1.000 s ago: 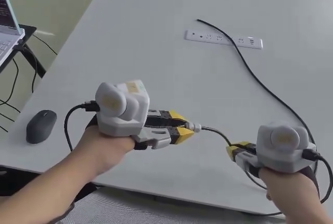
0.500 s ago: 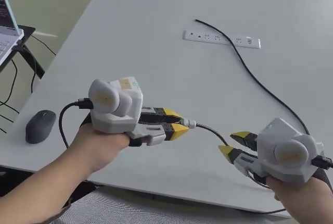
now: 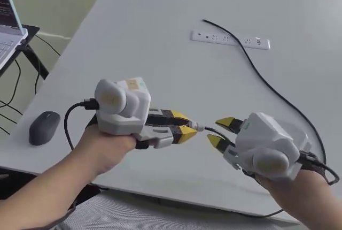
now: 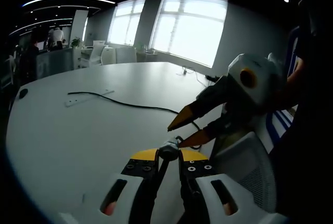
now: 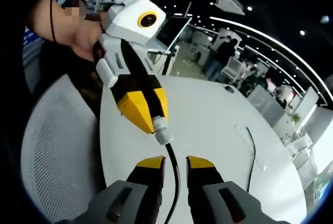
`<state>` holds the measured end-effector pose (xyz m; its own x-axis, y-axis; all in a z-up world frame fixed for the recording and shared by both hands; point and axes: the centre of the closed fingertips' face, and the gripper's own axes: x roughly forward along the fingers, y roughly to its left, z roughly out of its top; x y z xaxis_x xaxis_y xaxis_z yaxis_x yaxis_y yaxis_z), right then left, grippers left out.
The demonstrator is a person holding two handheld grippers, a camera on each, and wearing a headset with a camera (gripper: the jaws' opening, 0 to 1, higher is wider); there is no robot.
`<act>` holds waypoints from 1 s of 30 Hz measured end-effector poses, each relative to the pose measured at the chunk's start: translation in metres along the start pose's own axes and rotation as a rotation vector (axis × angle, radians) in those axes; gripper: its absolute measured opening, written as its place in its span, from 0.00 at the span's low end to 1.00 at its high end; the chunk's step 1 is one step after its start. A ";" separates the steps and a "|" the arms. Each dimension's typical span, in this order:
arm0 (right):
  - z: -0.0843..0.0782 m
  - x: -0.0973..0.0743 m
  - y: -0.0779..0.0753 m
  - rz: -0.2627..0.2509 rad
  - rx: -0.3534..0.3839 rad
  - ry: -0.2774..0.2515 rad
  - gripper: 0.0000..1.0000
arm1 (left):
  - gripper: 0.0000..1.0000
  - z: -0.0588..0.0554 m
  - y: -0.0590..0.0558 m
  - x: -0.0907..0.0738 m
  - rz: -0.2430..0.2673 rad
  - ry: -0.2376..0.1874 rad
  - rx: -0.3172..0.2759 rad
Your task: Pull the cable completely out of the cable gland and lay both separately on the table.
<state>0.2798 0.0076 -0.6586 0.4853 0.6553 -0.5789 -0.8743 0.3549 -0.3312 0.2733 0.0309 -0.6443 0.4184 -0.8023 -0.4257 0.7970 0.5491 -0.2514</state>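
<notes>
Progress: early; the cable (image 3: 210,130) is still seated in the gland (image 3: 197,127), and neither lies on the counter (image 3: 160,53).
Remaining: pull the cable clear, then set both pieces down apart from each other.
Left claw (image 3: 187,127): closed tight on the gland's body, held in the air above the counter's near edge.
Right claw (image 3: 220,131): jaws spread wide on either side of the cable, just beside the gland, gripping nothing.
Gland's axis: roughly level and in line with the left claw, its pale nose pointing to the person's right, at the right claw.
Cable's run: straight out of that nose, then between the right jaws and out of sight.
</notes>
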 end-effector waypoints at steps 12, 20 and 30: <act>0.006 0.010 0.006 0.010 -0.089 0.018 0.01 | 0.15 0.000 -0.001 0.003 -0.008 0.000 0.000; 0.004 0.009 0.004 0.005 -0.057 0.012 0.01 | 0.15 0.000 -0.002 0.004 -0.012 -0.005 0.000; -0.006 0.009 -0.003 -0.009 0.024 0.033 0.00 | 0.15 0.001 -0.001 0.003 -0.006 -0.004 0.014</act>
<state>0.2871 0.0079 -0.6673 0.4930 0.6297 -0.6004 -0.8697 0.3769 -0.3188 0.2744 0.0277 -0.6450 0.4151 -0.8068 -0.4205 0.8058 0.5406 -0.2418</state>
